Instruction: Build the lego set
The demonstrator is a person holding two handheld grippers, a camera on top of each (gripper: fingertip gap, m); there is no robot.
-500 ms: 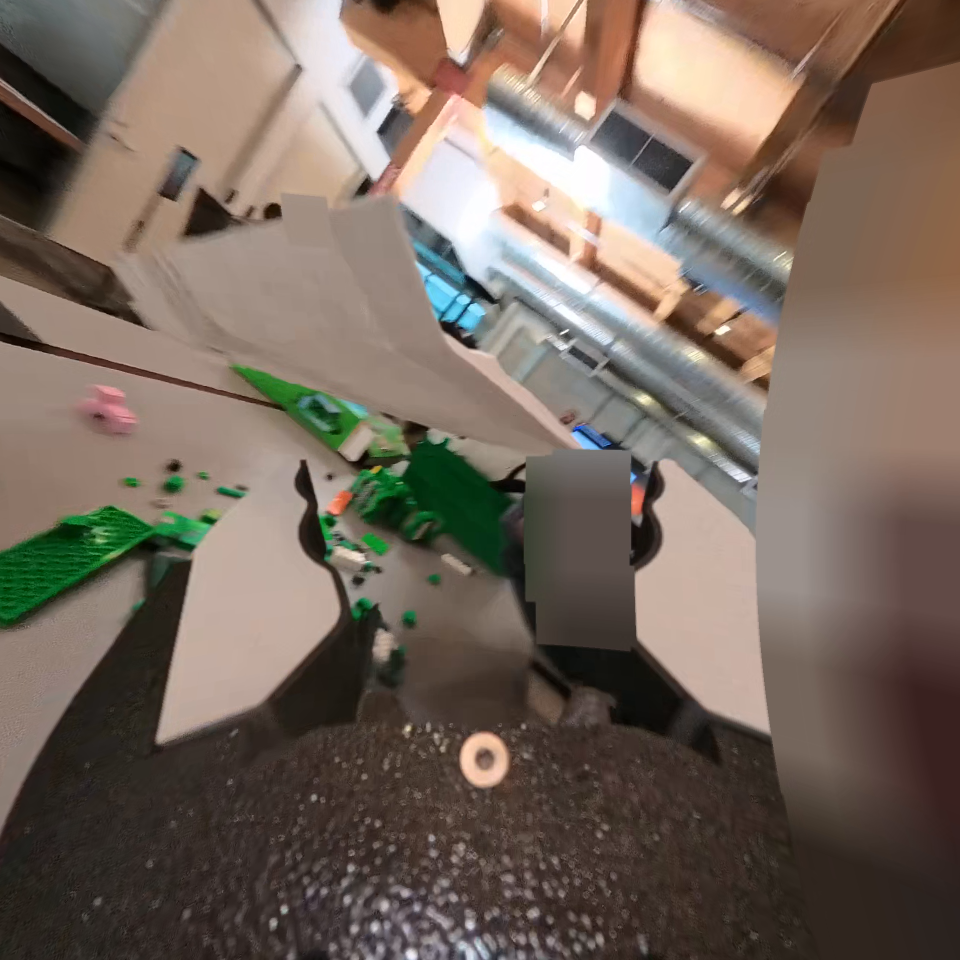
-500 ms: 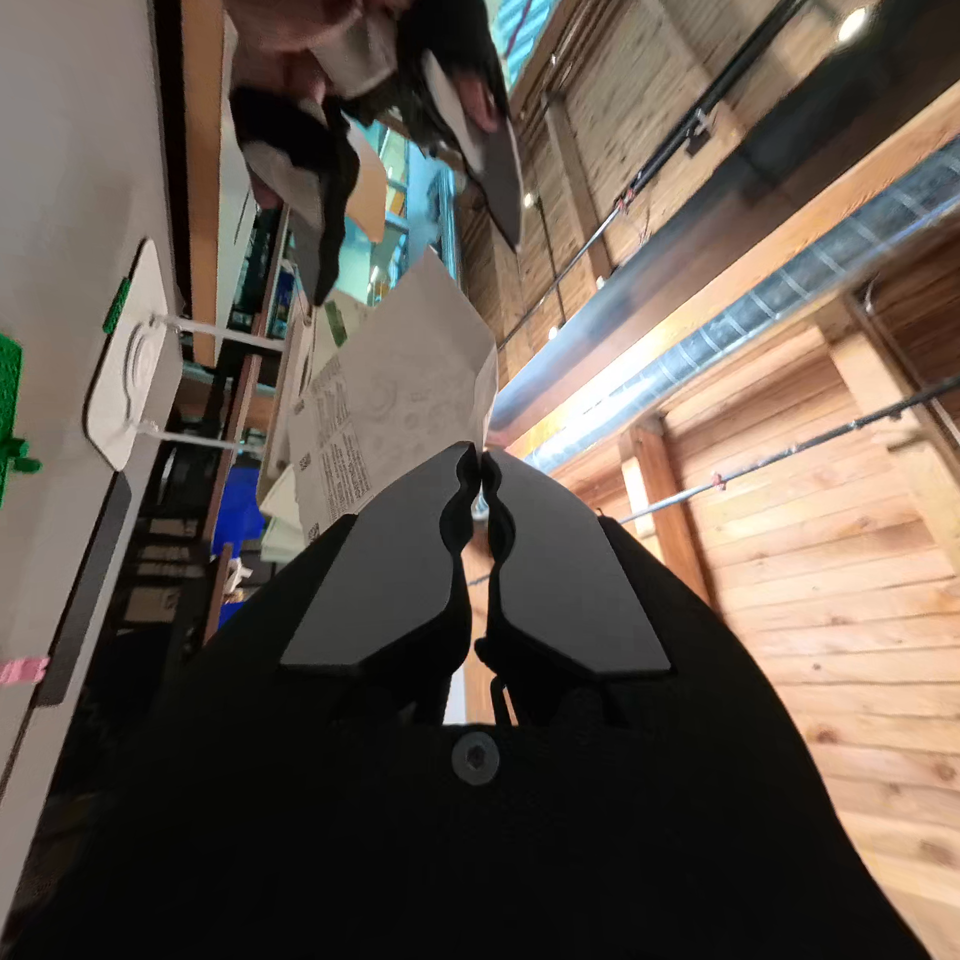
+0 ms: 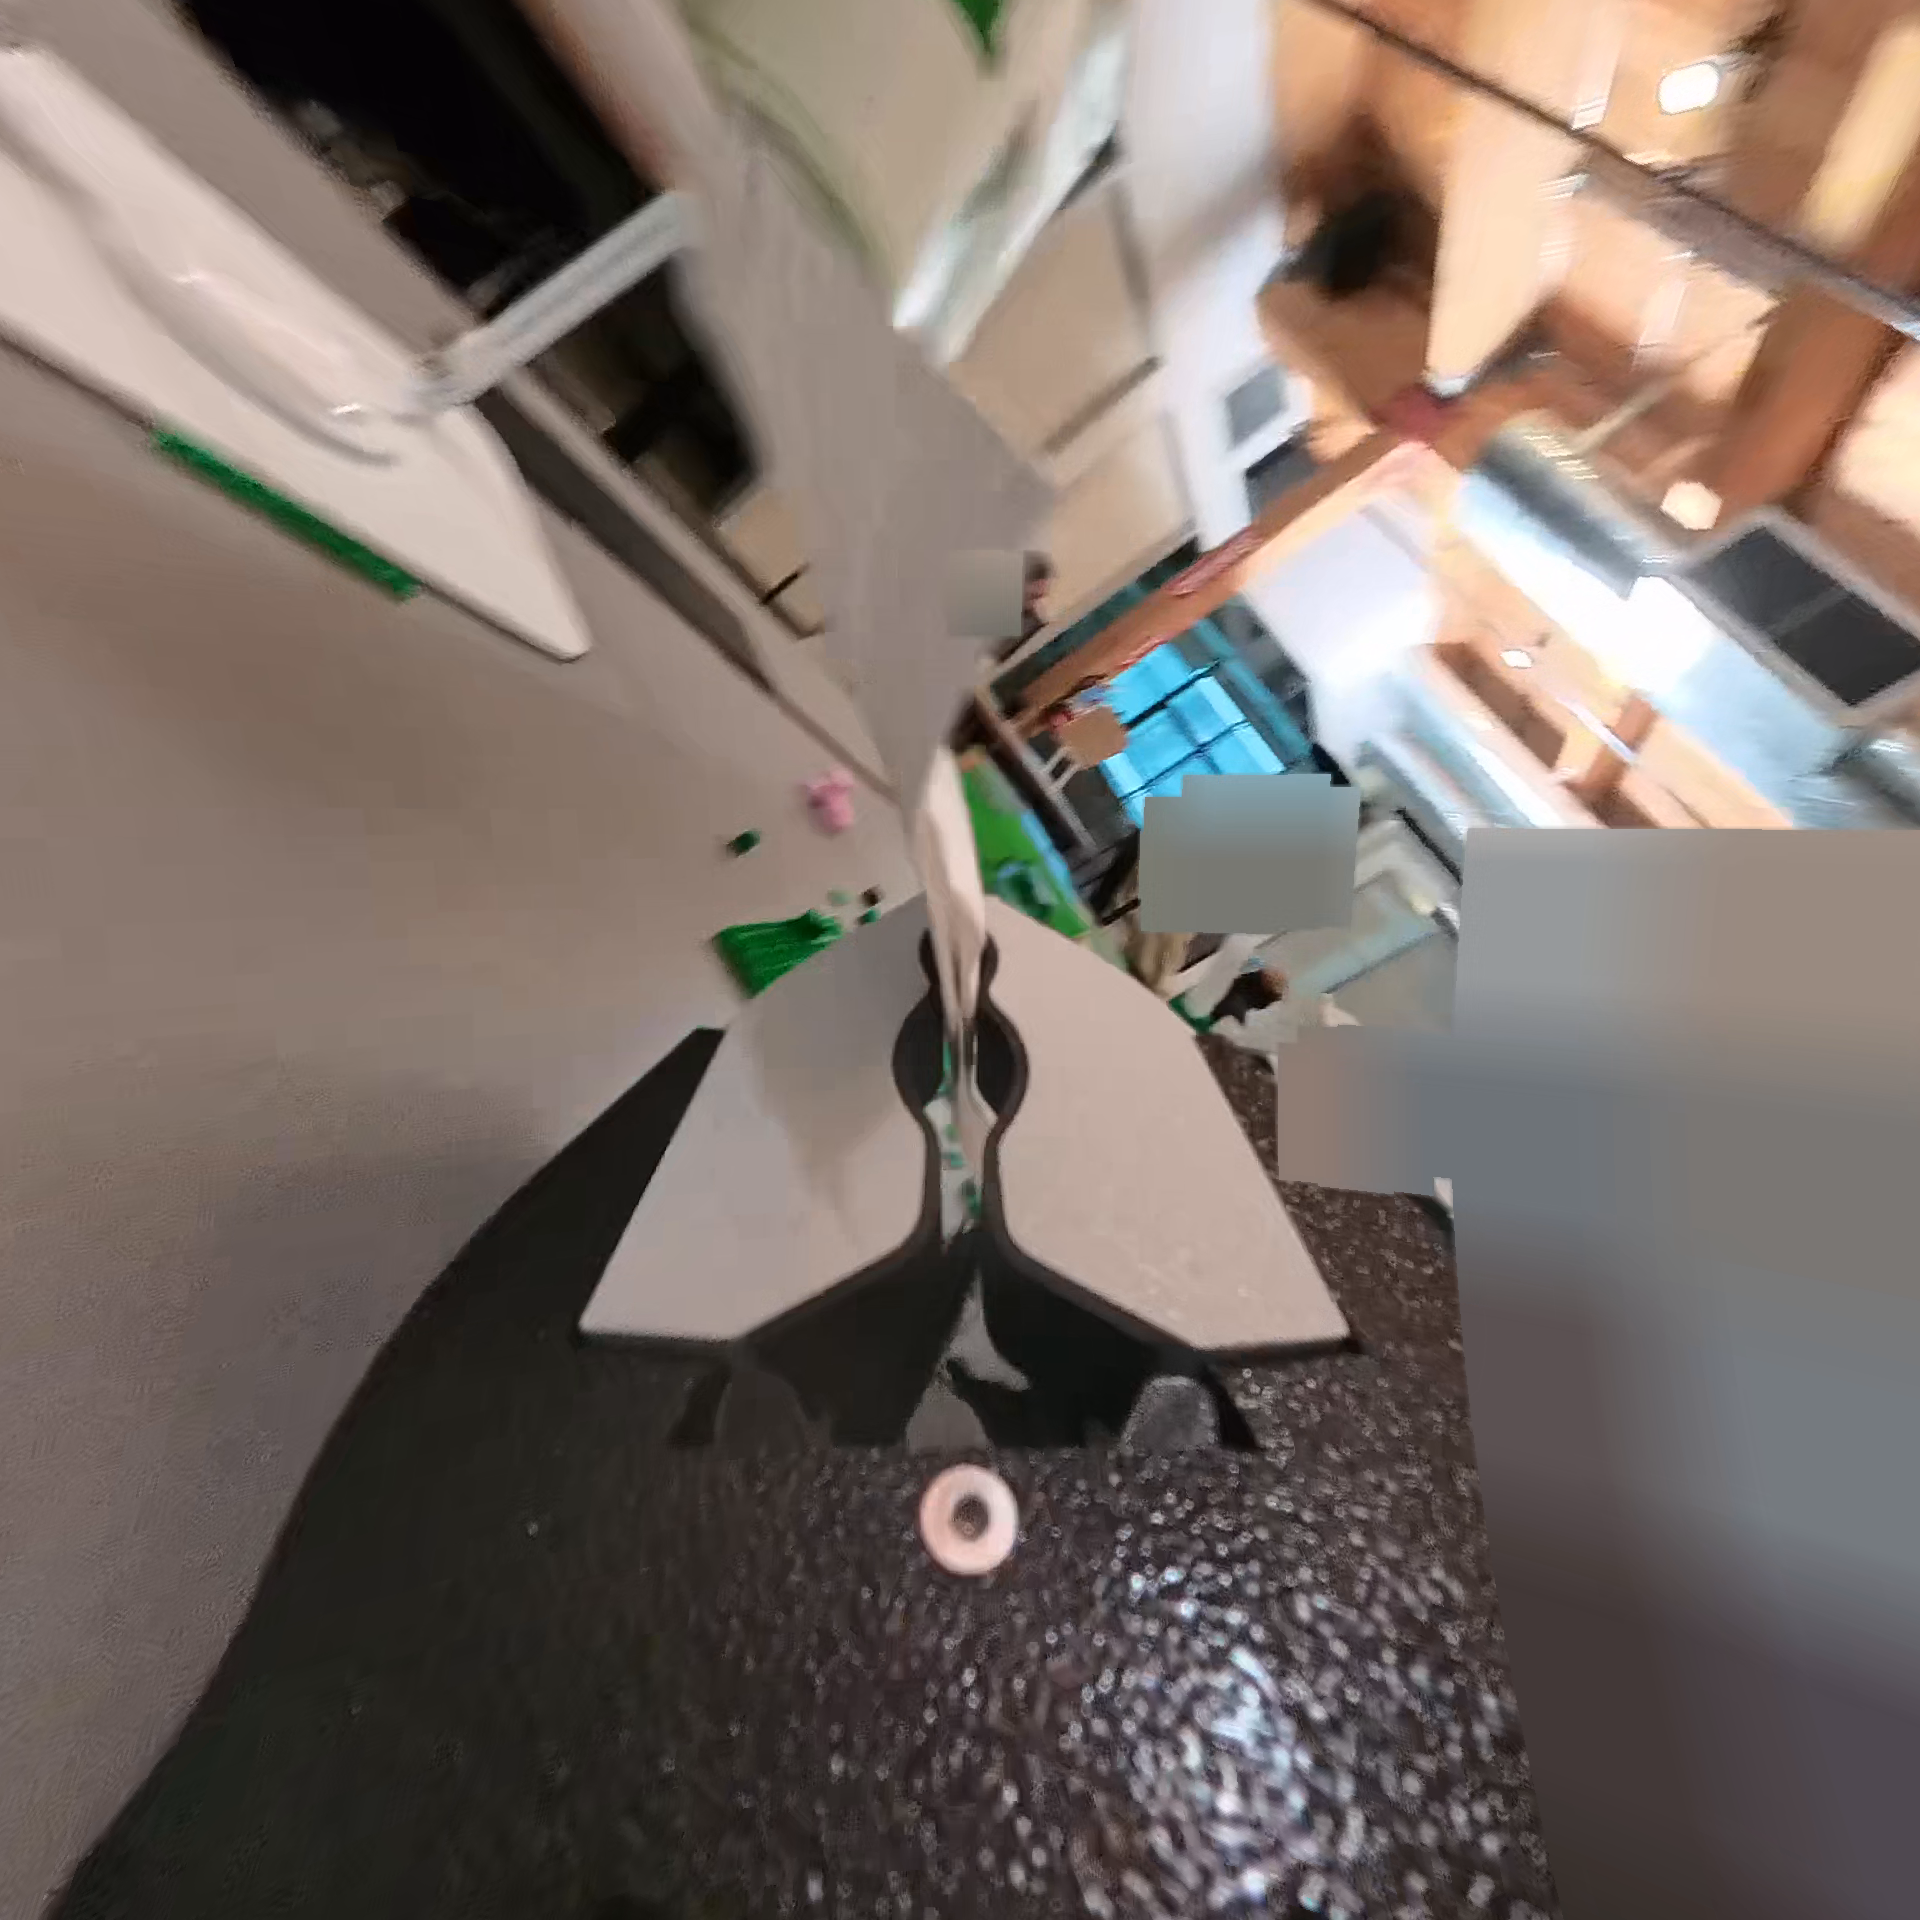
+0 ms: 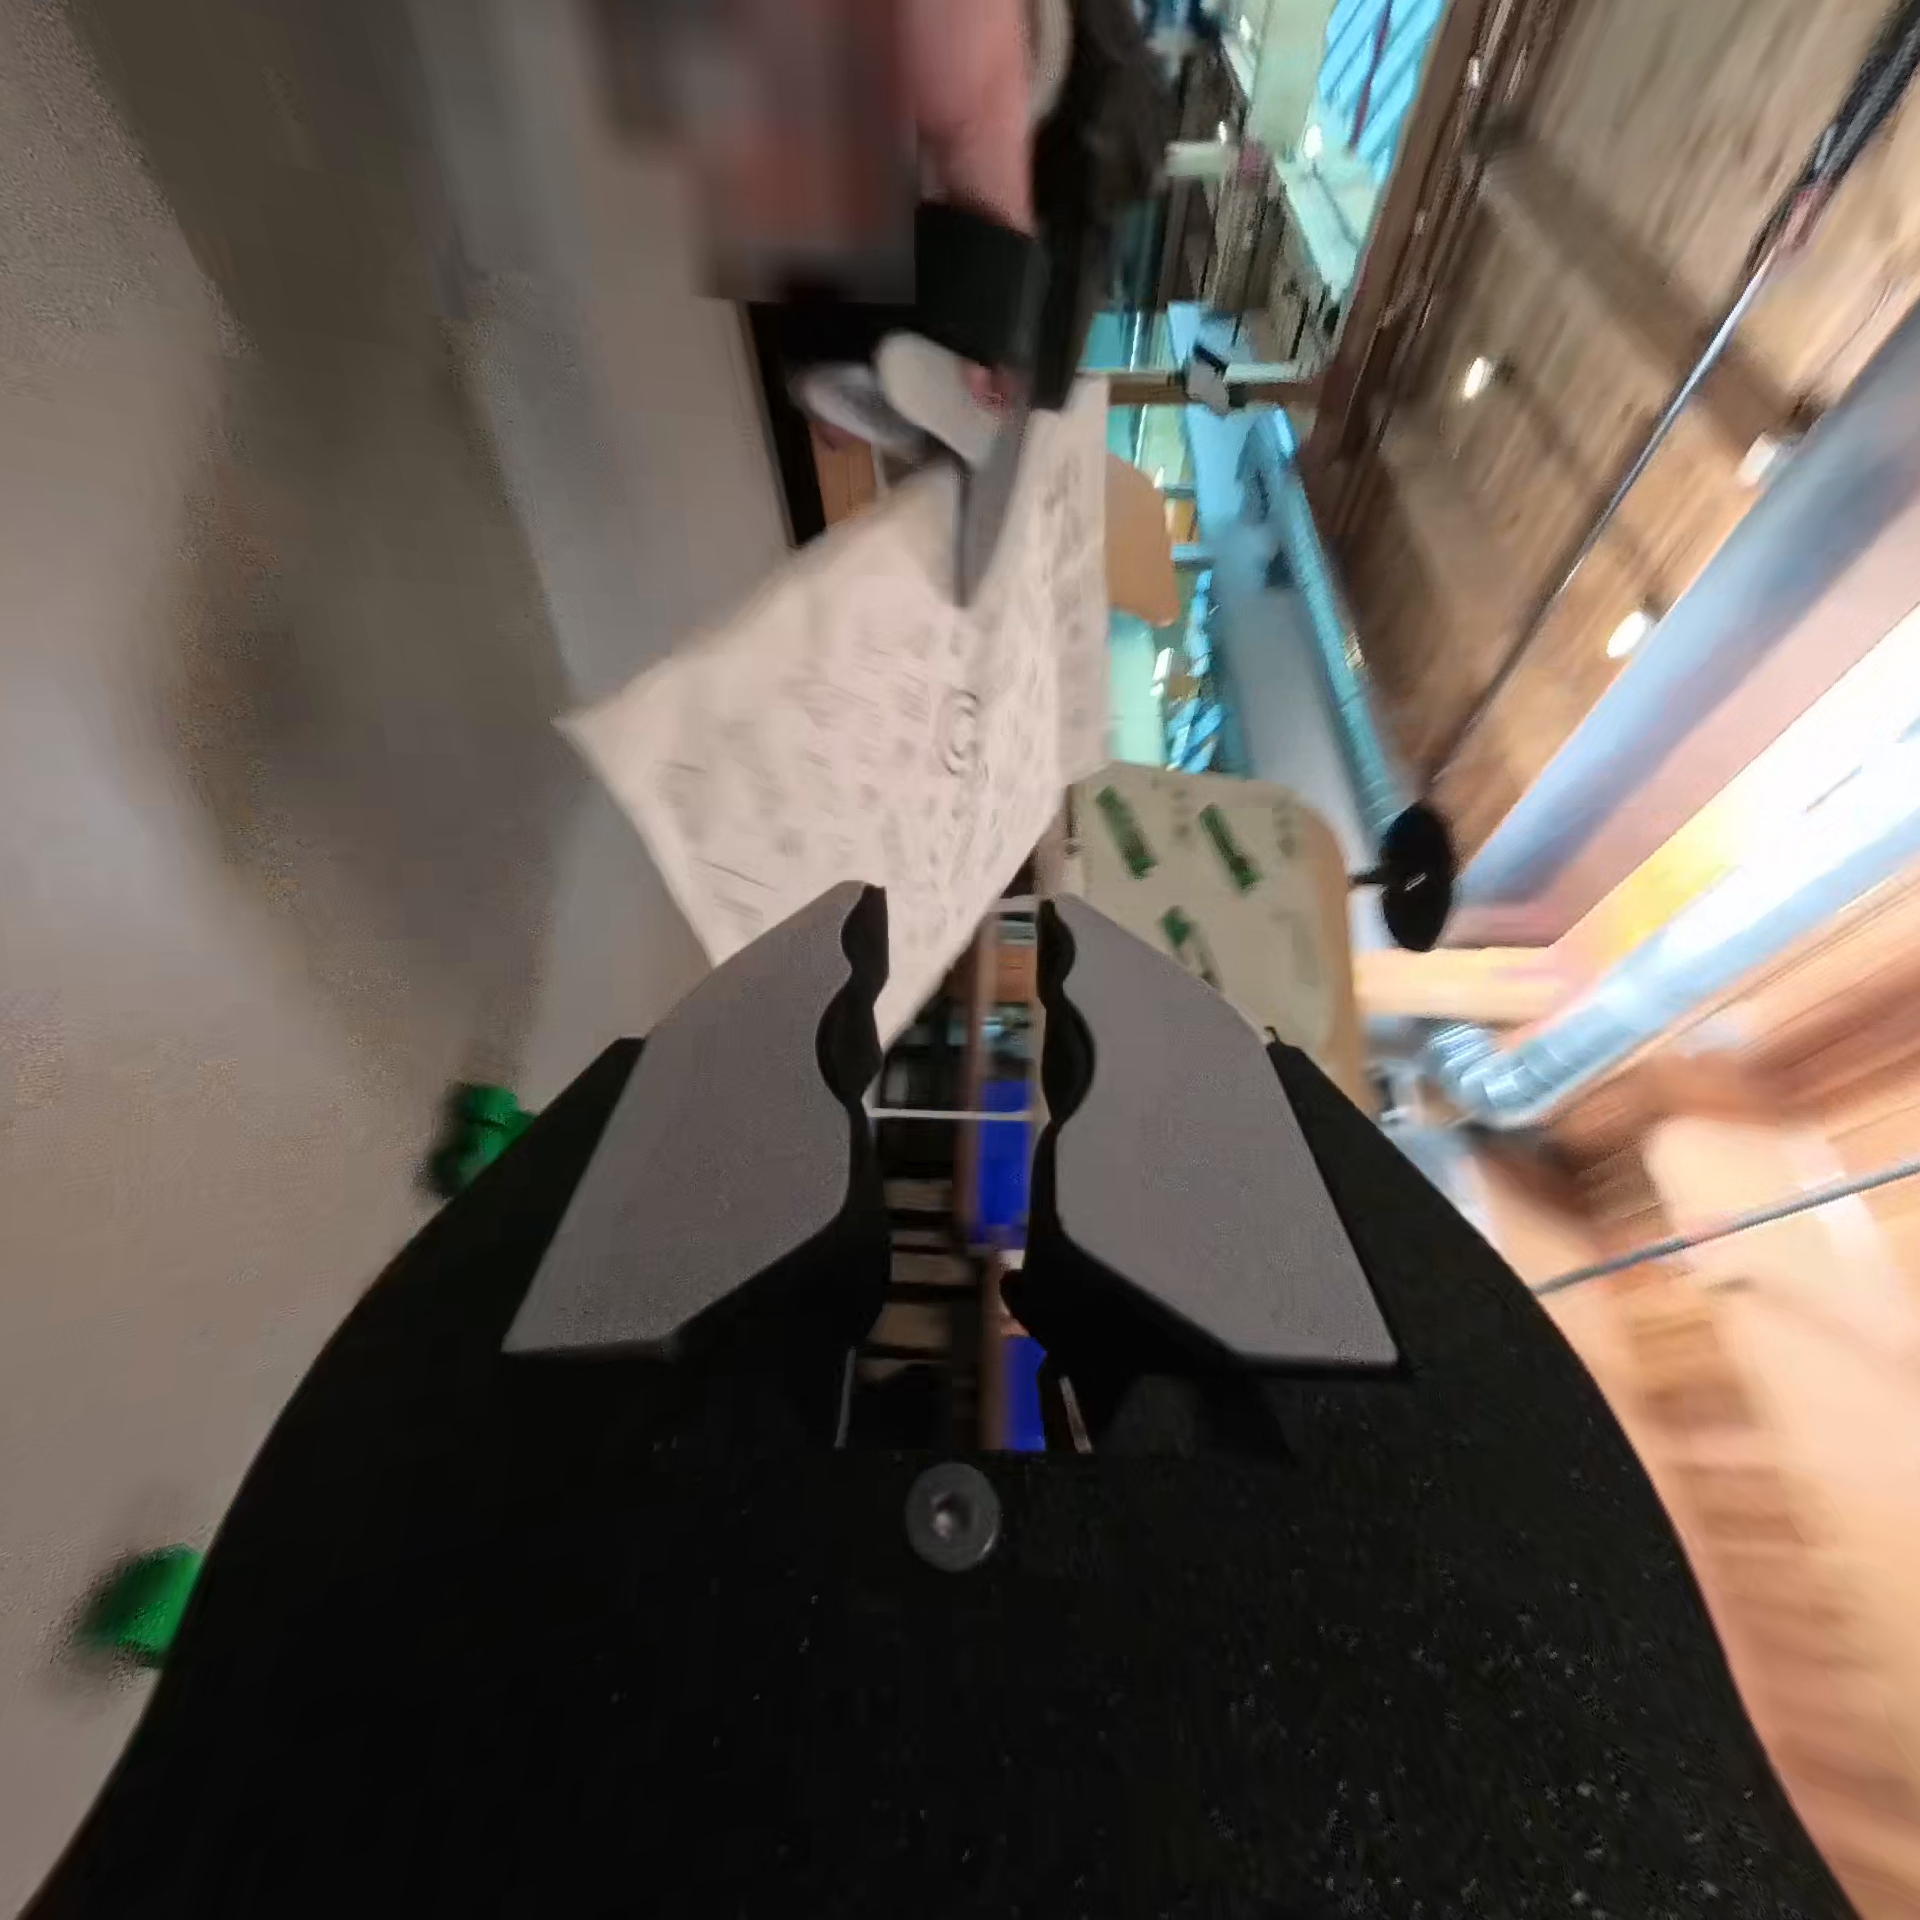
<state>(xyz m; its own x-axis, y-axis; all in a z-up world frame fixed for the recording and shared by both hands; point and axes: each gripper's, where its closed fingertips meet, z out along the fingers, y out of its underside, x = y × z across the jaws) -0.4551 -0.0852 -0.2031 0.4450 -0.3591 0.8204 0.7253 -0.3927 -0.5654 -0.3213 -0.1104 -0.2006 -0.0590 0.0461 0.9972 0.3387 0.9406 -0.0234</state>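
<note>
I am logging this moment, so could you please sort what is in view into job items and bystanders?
Job:
- printed instruction sheet, clamped in the left gripper
- right gripper, open
- green baseplate
- loose green bricks

Lying about:
- pink piece
- cardboard box

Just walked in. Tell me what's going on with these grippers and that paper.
A person is working with two handheld grippers over a pale table. The left gripper is shut on the white printed instruction sheet, which is lifted off the table. The right gripper is open and holds nothing; the lower corner of the sheet lies by its fingertips. Loose small green lego pieces and a small pink piece lie on the table, none of them being handled, so building is paused for now. Both views are motion-blurred.
</note>
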